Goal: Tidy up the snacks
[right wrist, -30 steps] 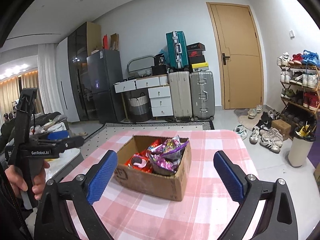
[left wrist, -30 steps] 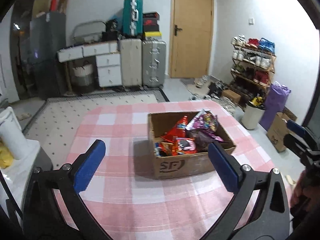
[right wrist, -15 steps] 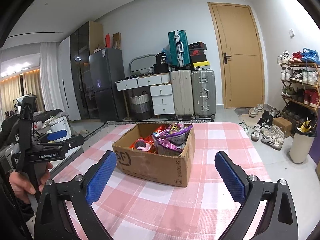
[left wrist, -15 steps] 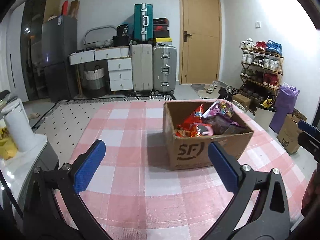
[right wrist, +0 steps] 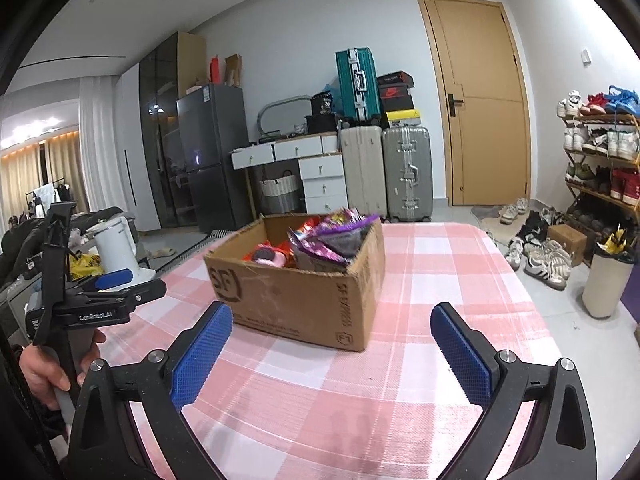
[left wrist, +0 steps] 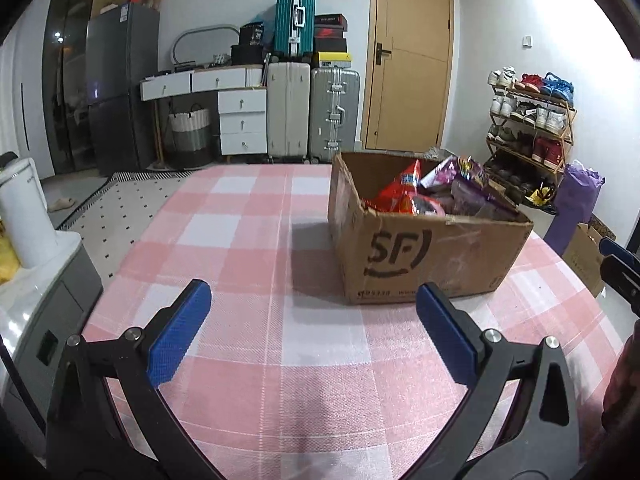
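Observation:
A brown cardboard box (left wrist: 424, 256) marked SF stands on the pink-and-white checked table (left wrist: 256, 240), filled with red and purple snack bags (left wrist: 440, 192). My left gripper (left wrist: 314, 334) is open and empty, low over the table, short of the box's near left corner. In the right wrist view the same box (right wrist: 304, 292) sits just beyond my right gripper (right wrist: 332, 350), which is open and empty. The snack bags (right wrist: 328, 236) rise above the rim. A hand holds the left gripper (right wrist: 114, 284) at the table's left edge.
A white kettle (left wrist: 22, 216) stands on a grey cabinet left of the table. Suitcases (left wrist: 312, 112), white drawers, a fridge and a wooden door line the far wall. A shoe rack (left wrist: 528, 128) and a white bin (right wrist: 606, 280) stand to the right.
Both grippers have dropped lower and come nearer the box, which now looks larger and is seen from the side. Both stay open.

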Available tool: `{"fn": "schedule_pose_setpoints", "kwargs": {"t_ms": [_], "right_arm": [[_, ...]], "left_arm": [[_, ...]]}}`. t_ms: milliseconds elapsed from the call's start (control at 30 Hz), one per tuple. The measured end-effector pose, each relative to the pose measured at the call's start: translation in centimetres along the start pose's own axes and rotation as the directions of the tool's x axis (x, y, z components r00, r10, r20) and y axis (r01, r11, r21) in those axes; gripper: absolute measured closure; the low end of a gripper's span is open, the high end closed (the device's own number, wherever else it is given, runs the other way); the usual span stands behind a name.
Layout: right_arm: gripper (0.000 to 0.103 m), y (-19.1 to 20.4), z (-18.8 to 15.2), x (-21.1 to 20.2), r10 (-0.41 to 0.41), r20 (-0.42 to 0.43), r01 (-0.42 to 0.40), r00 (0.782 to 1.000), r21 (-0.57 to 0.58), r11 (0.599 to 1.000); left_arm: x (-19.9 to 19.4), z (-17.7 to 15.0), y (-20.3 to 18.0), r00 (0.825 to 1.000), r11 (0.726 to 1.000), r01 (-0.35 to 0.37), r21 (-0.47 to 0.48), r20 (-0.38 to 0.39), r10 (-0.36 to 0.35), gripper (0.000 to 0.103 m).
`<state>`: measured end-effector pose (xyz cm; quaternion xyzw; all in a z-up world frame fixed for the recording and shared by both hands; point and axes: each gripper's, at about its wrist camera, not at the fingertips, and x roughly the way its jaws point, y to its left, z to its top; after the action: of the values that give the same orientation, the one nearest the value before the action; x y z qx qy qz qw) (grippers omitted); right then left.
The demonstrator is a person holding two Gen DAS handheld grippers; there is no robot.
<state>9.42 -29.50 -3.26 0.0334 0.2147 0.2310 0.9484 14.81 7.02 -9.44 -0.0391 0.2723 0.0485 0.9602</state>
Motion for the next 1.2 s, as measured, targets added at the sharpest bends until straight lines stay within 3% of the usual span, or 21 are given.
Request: {"fn": "schedule_pose_setpoints", "kwargs": {"t_ms": [333, 500, 1200], "right_arm": [[0.002, -0.8, -1.9, 2.8, -0.002, -0.031, 0.001, 1.0, -0.013, 1.0], [0.002, -1.2, -2.0, 2.7, -0.01, -0.013, 0.01, 1.0, 0.003, 1.0], [0.001, -1.2, -2.2, 2.4, -0.014, 0.004, 0.014, 1.0, -0.005, 1.0]], "left_arm": [[2.0, -1.4, -0.2, 0.999, 1.0, 0.018, 0.01, 0.028, -0.018, 0.001], [1.5, -1.6, 0.0, 0.996, 1.0, 0.022, 0.0, 0.081, -0.022, 0.001], [-0.2, -2.1, -0.6, 0.992, 0.999, 0.002, 0.032, 0.127, -0.006, 0.001]]}}
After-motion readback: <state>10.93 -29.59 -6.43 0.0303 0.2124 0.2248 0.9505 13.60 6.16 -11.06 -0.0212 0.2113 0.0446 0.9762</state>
